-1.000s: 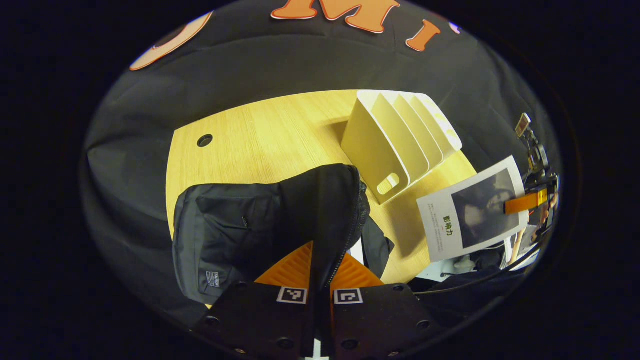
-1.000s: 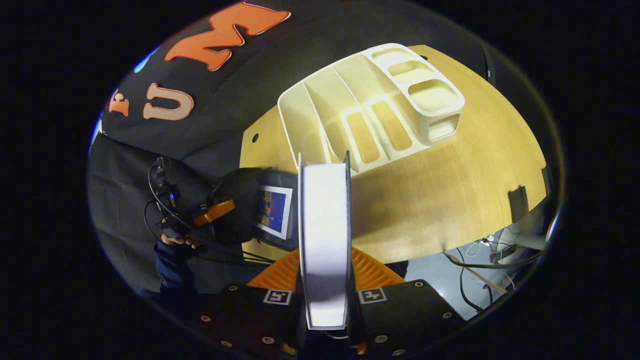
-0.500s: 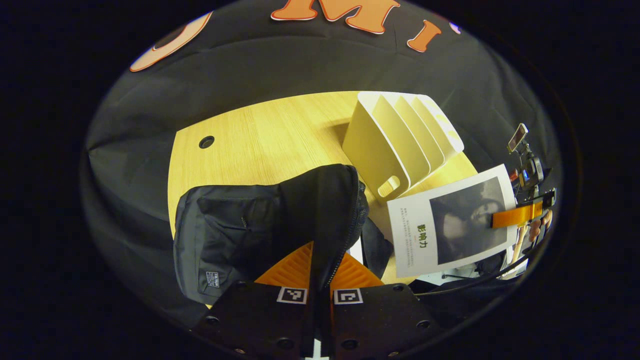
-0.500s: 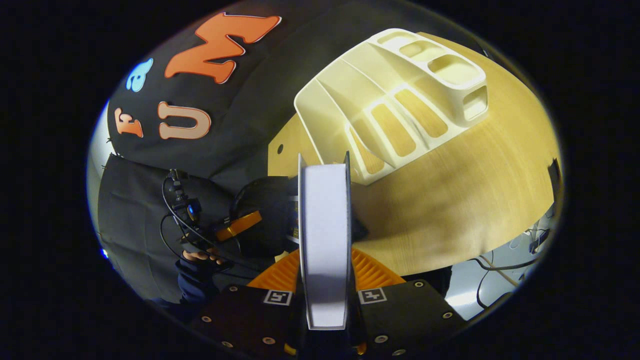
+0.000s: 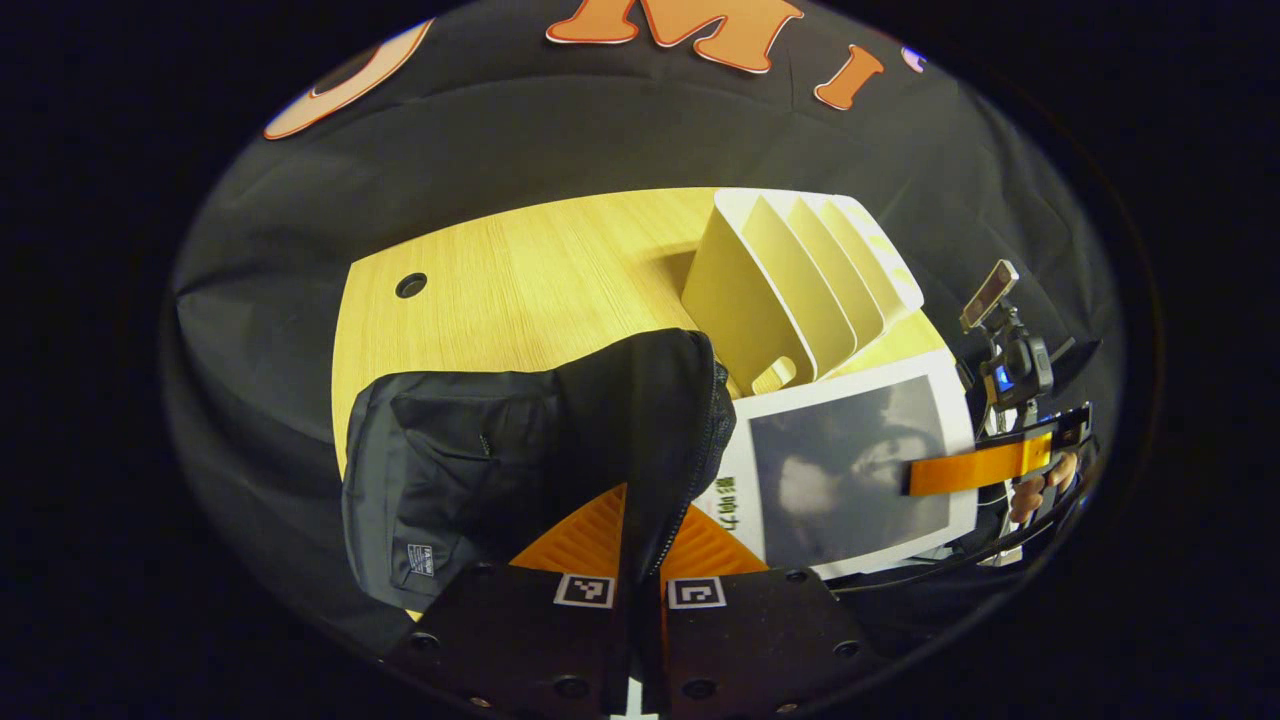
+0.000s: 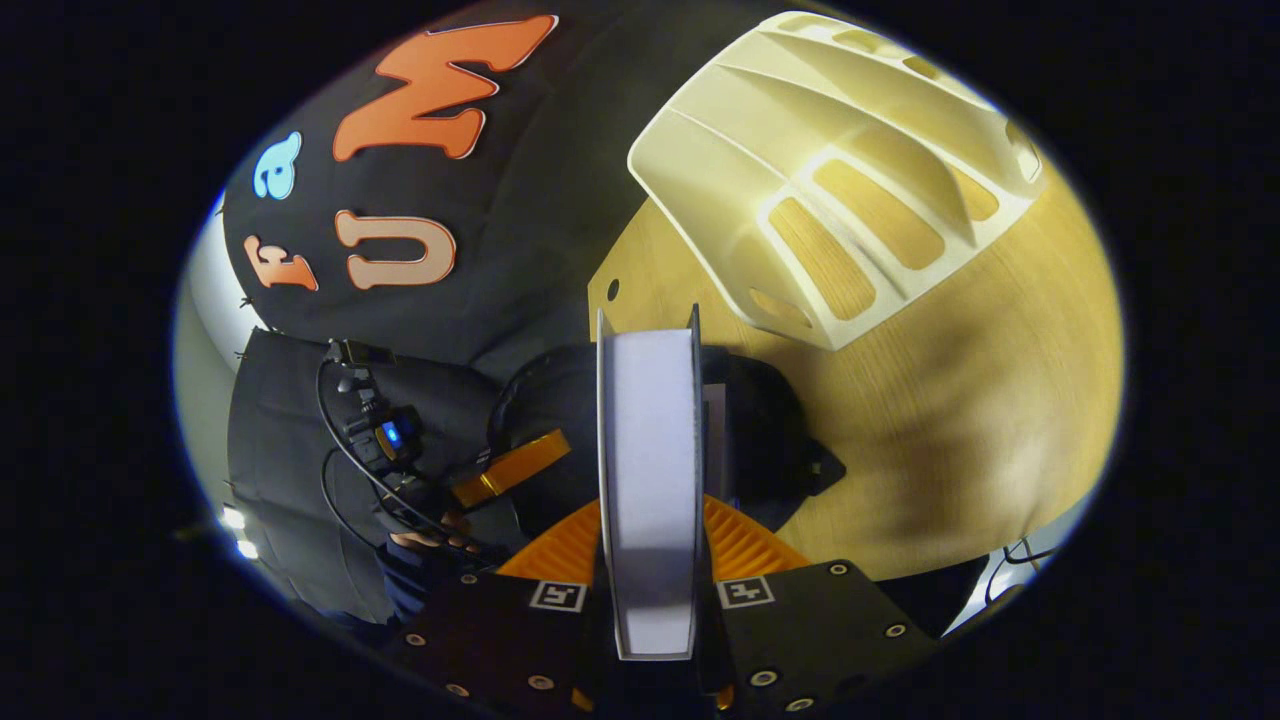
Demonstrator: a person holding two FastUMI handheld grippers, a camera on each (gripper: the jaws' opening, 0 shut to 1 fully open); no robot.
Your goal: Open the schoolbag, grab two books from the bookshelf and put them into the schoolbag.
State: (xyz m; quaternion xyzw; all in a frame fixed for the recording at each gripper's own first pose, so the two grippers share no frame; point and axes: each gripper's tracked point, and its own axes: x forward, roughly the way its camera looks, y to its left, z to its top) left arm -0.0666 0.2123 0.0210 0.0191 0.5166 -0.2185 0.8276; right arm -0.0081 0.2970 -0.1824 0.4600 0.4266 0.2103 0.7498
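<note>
A black schoolbag [image 5: 470, 450] lies on the wooden table [image 5: 520, 280]. My left gripper [image 5: 645, 500] is shut on its zippered flap [image 5: 680, 400], which stands lifted. A white book with a dark photo cover [image 5: 850, 470] hangs in my right gripper [image 5: 975, 470], and its left edge reaches the bag's mouth. In the right gripper view the book [image 6: 650, 470] stands edge-on, with my right gripper [image 6: 650, 505] shut on it above the schoolbag [image 6: 770, 430]. The cream bookshelf [image 5: 790, 280] stands behind, its slots bare; in the right gripper view the bookshelf [image 6: 830, 190] is at the top right.
A round cable hole [image 5: 410, 285] sits at the table's far left. A hand [image 5: 1035, 490] holds the right gripper beyond the table's right edge. In the right gripper view the left gripper [image 6: 510, 465] and its cables show to the left of the bag.
My right gripper has carried the book leftward from beside the bookshelf to the bag's mouth. The left gripper holds the flap where it was.
</note>
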